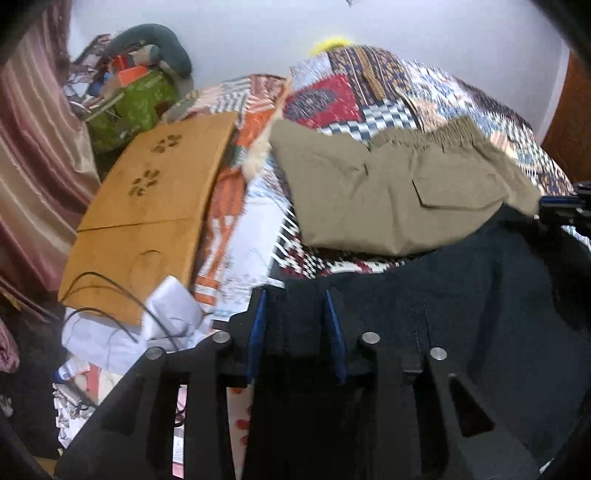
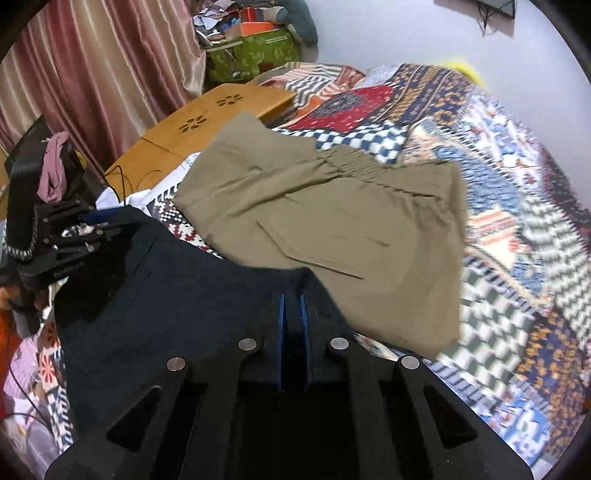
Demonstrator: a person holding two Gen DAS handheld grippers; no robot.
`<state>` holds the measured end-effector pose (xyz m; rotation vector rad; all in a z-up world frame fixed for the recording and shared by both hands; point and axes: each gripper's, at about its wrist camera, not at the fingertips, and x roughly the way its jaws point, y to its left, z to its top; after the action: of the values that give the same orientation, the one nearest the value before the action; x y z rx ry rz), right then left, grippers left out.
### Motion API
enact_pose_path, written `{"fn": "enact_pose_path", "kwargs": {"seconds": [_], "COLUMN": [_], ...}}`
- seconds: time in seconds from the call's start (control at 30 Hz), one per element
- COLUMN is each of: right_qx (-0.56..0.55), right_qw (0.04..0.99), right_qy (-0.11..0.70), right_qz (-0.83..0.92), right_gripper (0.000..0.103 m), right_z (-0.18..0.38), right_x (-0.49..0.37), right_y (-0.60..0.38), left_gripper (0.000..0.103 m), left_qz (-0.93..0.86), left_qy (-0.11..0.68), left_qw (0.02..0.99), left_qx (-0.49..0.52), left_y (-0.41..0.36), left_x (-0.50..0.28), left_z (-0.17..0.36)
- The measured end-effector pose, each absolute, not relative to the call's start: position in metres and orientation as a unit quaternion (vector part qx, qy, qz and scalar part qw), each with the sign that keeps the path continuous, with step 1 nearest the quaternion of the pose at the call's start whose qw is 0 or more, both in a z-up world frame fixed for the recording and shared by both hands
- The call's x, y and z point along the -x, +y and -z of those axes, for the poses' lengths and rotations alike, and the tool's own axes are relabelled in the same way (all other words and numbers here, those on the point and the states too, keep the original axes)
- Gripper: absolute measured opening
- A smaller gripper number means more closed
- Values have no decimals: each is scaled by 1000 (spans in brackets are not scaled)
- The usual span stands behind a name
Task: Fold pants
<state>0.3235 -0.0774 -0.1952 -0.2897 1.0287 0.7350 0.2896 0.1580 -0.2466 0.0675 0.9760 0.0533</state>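
Note:
Dark navy pants [image 1: 461,295] hang between my two grippers above a patterned bedspread [image 1: 369,85]. My left gripper [image 1: 295,299] has blue-padded fingers with the pants' edge between them; the pads stand apart around bunched cloth. My right gripper [image 2: 293,295] is shut on the other edge of the navy pants [image 2: 177,295], pads nearly together. The left gripper also shows at the left of the right wrist view [image 2: 85,225]. Folded khaki pants [image 1: 388,192] lie on the bed beyond; they also show in the right wrist view [image 2: 332,221].
A wooden lap table [image 1: 147,199] lies at the bed's left, with black cables and white paper [image 1: 173,314]. A green box of clutter [image 1: 136,99] and striped curtains [image 2: 92,74] stand behind. The wall [image 1: 406,26] is beyond the bed.

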Motion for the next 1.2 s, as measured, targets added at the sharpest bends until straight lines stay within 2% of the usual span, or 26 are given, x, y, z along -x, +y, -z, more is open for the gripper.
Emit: {"fn": "enact_pose_path", "kwargs": {"seconds": [0.07,0.13,0.27,0.43,0.57,1.1,1.17,1.2], "right_qx": [128,113,87,80,50,-98,-112,-122], "right_qw": [809,820,841,868,891,869,864,861], "right_qy": [470,459,443,425,412,482,487,490], "right_qz": [-330,-322,-297,-245,-185,50,57,58], "right_gripper": [24,30,32,34,41,42,42,42], "right_z": [182,170,148,131,124,172,179,183], "right_x": [-319,-314,-299,-271,-239,-104,-95,-92], "right_y": [-95,-112,-151,-205,-259,-447,-453,-456], "left_gripper": [42,55,60,65,65,64,61,55], "left_qz": [-32,-43,-53,-58,-52,-65,-70,-73], "left_qy": [454,439,423,433,456,513,513,514], "left_qw": [890,897,905,899,888,856,855,854], "left_qx": [-25,-20,-13,-9,6,17,4,-5], "left_y": [166,173,182,182,175,148,144,141], "left_x": [-281,-272,-245,-210,-187,-170,-171,-171], "left_z": [230,214,192,193,211,263,267,269]}}
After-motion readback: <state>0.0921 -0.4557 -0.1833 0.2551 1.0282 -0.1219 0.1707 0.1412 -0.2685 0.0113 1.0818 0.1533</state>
